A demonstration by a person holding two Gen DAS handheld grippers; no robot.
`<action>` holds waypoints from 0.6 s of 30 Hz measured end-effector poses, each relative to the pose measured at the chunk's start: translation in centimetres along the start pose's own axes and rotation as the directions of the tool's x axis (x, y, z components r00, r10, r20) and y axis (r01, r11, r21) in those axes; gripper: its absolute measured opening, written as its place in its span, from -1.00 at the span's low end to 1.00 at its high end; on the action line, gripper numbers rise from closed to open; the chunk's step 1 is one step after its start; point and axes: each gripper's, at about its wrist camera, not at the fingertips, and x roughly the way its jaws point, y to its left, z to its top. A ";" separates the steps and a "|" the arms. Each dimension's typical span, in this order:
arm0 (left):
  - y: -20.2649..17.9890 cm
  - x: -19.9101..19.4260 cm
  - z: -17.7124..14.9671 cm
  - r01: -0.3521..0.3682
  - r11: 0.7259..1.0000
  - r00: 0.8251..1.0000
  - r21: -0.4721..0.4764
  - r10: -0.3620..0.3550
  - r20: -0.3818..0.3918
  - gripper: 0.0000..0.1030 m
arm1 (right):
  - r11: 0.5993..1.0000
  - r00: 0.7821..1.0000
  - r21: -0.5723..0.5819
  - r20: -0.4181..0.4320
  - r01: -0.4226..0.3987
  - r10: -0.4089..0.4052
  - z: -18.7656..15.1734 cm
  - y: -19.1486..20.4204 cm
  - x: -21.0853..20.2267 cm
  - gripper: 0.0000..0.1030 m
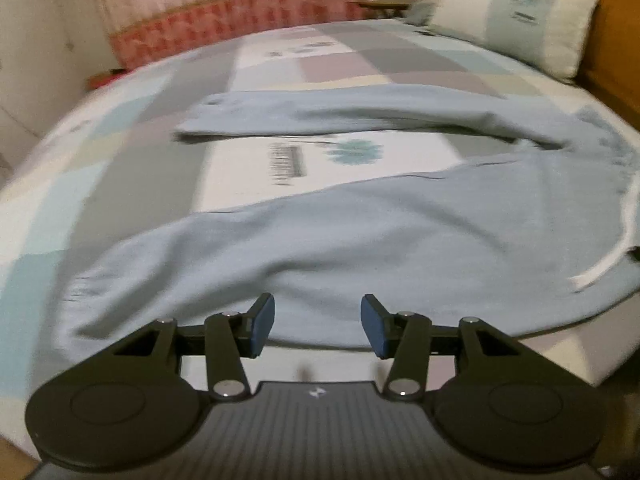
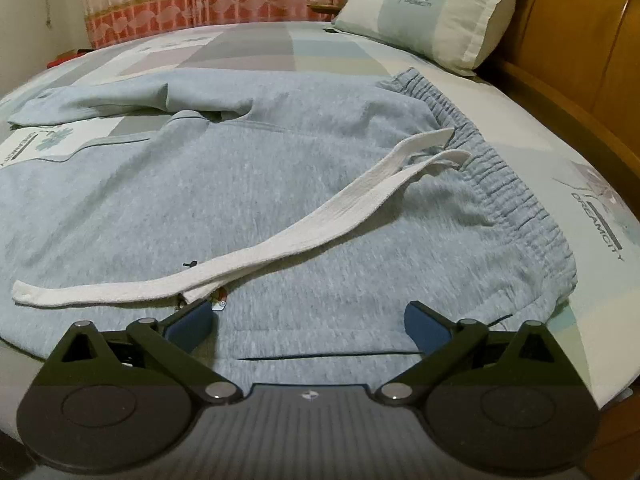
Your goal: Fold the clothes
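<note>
Light blue-grey sweatpants [image 1: 360, 240] lie spread flat on the bed, also in the right wrist view [image 2: 280, 184]. The elastic waistband [image 2: 512, 200] is at the right, and a long white drawstring [image 2: 280, 240] lies across the fabric. One leg [image 1: 320, 116] stretches to the far left. My left gripper [image 1: 318, 326] is open and empty just over the near edge of a leg. My right gripper [image 2: 308, 326] is open wide and empty, low over the near hip area of the pants.
The bed has a patchwork sheet [image 1: 132, 184] in pastel blocks. A pillow [image 2: 432, 8] lies at the far right by the wooden headboard [image 2: 580, 60]. A pink curtain [image 1: 240, 12] hangs behind the bed.
</note>
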 end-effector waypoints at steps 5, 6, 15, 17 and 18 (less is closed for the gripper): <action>4.3 1.1 -0.1 0.013 0.997 0.999 -0.073 -0.010 0.045 0.05 | 0.999 0.999 0.010 0.008 0.033 -0.033 -0.2 0.5 0.1 1.00; 5.1 1.6 -0.2 0.030 0.994 0.998 -0.100 -0.025 0.052 0.05 | 0.999 0.999 0.011 0.007 0.039 -0.039 -0.2 0.6 0.1 1.00; 8.3 6.0 -4.6 0.174 0.935 0.981 -0.310 -0.190 -0.021 0.03 | 0.997 0.997 0.024 -0.012 0.078 -0.077 0.1 1.2 0.0 1.00; 9.3 5.0 -5.5 0.197 0.921 0.978 -0.334 -0.210 0.000 0.04 | 0.996 0.996 0.029 -0.015 0.085 -0.085 0.1 1.3 0.0 1.00; 10.0 4.3 -6.0 0.199 0.915 0.978 -0.350 -0.206 0.017 0.04 | 0.996 0.996 0.031 -0.015 0.088 -0.088 0.1 1.4 0.0 1.00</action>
